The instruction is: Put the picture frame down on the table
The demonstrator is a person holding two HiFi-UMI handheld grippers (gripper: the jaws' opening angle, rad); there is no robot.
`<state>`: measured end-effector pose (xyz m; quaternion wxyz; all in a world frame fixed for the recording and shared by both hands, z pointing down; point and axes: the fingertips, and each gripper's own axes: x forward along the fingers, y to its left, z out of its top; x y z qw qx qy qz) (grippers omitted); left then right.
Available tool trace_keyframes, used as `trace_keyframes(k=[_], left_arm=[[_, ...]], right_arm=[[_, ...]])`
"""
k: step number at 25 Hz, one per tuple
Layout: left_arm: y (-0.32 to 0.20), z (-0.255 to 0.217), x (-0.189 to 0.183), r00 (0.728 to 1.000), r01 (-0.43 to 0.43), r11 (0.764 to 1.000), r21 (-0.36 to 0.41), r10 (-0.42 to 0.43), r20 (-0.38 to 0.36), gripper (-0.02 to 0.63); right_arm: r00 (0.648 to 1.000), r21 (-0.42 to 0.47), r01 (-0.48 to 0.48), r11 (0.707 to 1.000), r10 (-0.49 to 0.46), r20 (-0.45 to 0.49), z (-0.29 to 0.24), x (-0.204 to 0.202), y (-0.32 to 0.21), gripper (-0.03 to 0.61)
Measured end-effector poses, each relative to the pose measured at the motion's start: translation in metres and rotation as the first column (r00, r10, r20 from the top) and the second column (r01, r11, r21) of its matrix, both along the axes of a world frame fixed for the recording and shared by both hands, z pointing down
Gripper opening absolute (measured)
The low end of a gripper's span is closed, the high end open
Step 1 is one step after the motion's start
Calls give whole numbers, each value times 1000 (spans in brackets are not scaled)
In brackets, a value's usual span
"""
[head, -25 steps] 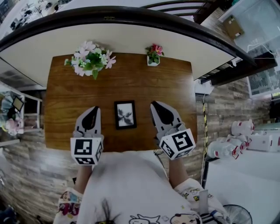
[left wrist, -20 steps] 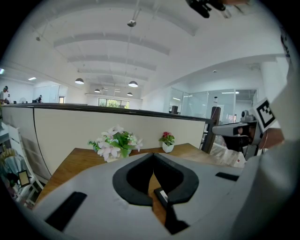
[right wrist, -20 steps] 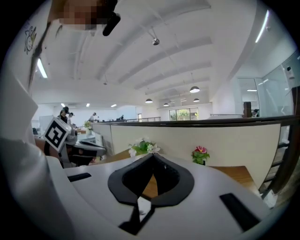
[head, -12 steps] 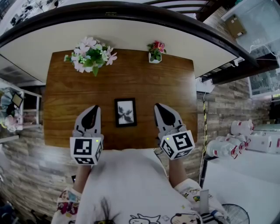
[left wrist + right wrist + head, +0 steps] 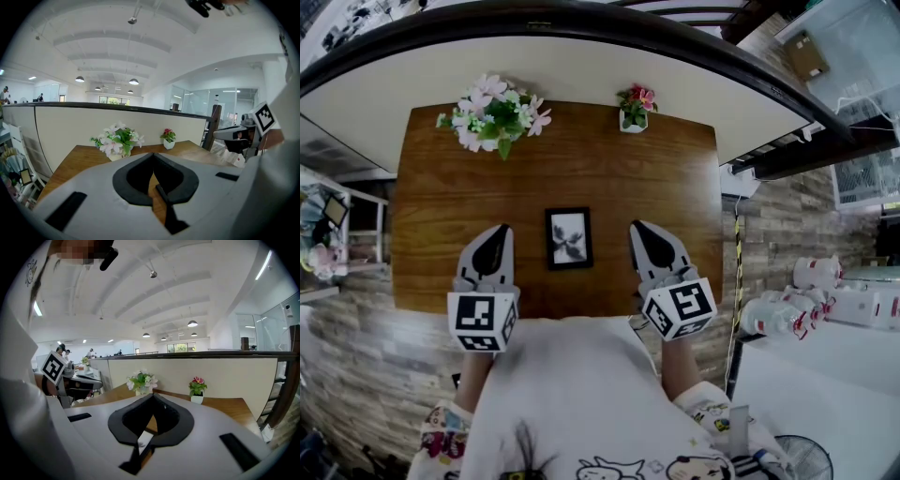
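The picture frame lies flat and face up on the wooden worktop, in its near half and roughly midway across. It has a dark border around a pale picture with a dark, plant-like motif, and its long sides run away from the person. Neither gripper touches it. The left gripper sits just to its left and the right gripper just to its right, both over the near part of the worktop and pointing away from the person, with bare wood showing between each one and the frame. In the left gripper view the two jaws meet at their tips with nothing caught between them; only wood shows through the dark cut-out behind the tips. The right gripper view shows the same: jaws pressed together and empty. Each gripper carries its marker cube at the rear, the left cube and the right cube, both close to the person's white printed shirt at the near edge of the worktop. At the far edge, well apart from the frame, a bouquet of pink and white flowers stands toward the left corner. A small white pot with red flowers stands further right. Both are upright and close to the cream partition panel that runs behind the worktop.
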<state>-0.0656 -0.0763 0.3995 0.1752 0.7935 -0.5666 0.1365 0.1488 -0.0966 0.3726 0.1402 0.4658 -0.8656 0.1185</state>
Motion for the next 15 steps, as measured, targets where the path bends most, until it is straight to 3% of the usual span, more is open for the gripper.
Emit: trace_keyframes(k=[15], left_arm=[[1, 1, -2, 1000, 12, 1000, -4, -12, 5, 3]], right_arm=[[1000, -5, -6, 1000, 6, 2, 1, 0, -3, -2]])
